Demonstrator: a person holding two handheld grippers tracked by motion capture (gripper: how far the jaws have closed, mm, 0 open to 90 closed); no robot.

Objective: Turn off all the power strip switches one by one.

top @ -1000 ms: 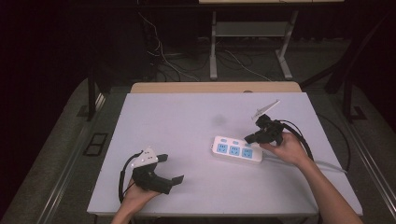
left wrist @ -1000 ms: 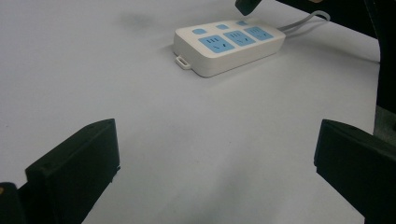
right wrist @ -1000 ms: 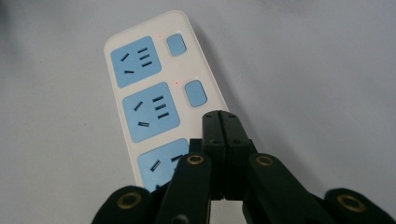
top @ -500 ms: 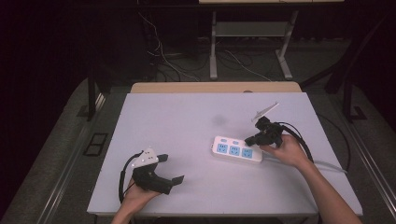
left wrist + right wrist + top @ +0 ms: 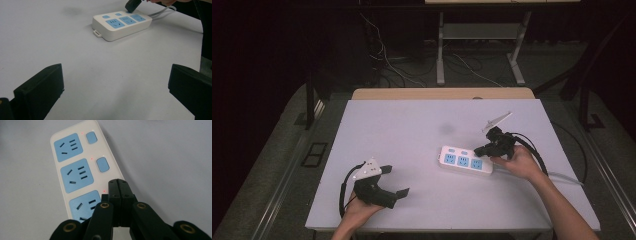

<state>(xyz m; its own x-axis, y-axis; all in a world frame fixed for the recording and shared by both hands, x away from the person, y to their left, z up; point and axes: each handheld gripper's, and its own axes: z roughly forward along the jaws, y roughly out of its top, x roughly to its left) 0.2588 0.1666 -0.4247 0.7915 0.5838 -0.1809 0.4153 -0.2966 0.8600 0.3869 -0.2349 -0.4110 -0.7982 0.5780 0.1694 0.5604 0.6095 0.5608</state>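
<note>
The right gripper [image 5: 118, 185], its jaws pressed together on nothing, bore down tip-first on the power strip [image 5: 465, 161], over where that outlet's rocker switch should sit, apparently pressing it. Next it would likely need a short, firm push, then a lift clear. The left gripper [image 5: 388, 181], jaws wide apart, sat idle near the table's [image 5: 402, 125] front-left edge. The white strip lay flat right of the table's centre, with three blue outlets; two blue switches [image 5: 102, 164] stood clear of the gripper, small red lights glowed beside the outlets, and a grey cord [image 5: 160, 11] trailed from it.
</note>
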